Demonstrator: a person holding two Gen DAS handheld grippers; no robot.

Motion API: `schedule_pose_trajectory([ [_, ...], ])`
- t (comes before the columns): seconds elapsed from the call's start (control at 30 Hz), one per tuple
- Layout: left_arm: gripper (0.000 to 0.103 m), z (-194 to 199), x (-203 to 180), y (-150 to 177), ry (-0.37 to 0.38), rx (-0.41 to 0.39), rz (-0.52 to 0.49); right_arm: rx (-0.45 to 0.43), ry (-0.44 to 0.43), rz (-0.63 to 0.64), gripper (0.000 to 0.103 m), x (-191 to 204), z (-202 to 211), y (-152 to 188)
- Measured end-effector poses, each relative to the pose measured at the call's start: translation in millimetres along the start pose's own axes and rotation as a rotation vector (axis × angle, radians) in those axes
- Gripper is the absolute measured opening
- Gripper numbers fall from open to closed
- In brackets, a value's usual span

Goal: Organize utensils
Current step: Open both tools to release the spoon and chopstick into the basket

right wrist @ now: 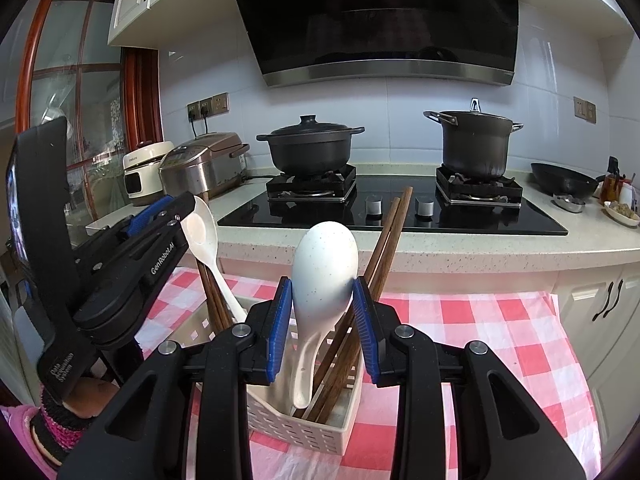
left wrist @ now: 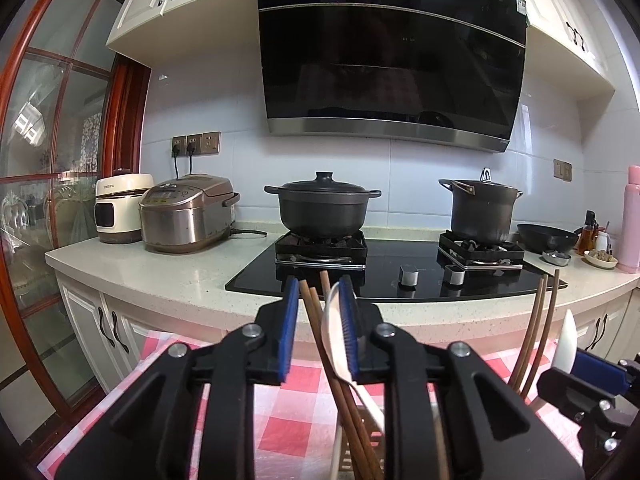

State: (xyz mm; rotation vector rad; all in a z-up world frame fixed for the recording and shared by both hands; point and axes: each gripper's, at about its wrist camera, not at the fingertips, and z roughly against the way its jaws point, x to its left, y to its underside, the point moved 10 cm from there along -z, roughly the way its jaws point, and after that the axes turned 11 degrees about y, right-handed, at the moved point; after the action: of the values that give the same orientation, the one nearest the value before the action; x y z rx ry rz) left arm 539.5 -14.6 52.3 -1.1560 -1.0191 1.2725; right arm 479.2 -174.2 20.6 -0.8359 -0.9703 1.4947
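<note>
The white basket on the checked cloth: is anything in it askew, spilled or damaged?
Nothing is spilled or broken. In the white basket, the wooden chopsticks and the plain spoon lean sideways rather than stand upright. The speckled spoon stands handle-down, with the right gripper clamped on its bowl.

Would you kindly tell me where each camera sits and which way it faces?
Left wrist: on the left gripper, facing the stove; its jaws flank chopsticks and a white spoon.
Right wrist: on the right gripper, facing the same stove; its jaws hold a speckled spoon over the basket; a sleeve shows.
Shared: stove, both spoons, checked cloth.
</note>
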Motion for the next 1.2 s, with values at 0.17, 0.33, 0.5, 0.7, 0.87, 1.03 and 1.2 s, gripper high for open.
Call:
schedule_pose_trajectory([
  [0.17, 0.034, 6, 1, -4, 0.0, -0.011, 0.004, -0.001, 0.004, -0.003, 0.046, 1, 0, -2],
  [0.33, 0.04, 14, 7, -6, -0.007, -0.02, 0.01, -0.004, 0.006, -0.004, 0.046, 2, 4, -2],
  [0.5, 0.052, 24, 17, -2, -0.014, -0.014, 0.033, 0.002, 0.01, -0.006, 0.046, 2, 10, 3],
  [0.7, 0.071, 48, 29, 14, -0.025, 0.001, 0.047, 0.022, 0.023, -0.017, 0.046, -3, 23, 22],
  [0.87, 0.083, 77, 34, 45, -0.011, 0.048, 0.026, 0.037, 0.033, -0.026, 0.05, -1, 38, 46],
  [1.03, 0.092, 109, 30, 78, 0.04, 0.11, -0.013, 0.055, 0.032, -0.029, 0.053, 8, 52, 70],
  [1.2, 0.097, 141, 33, 108, 0.047, 0.153, -0.036, 0.083, 0.033, -0.033, 0.056, 16, 63, 96],
])
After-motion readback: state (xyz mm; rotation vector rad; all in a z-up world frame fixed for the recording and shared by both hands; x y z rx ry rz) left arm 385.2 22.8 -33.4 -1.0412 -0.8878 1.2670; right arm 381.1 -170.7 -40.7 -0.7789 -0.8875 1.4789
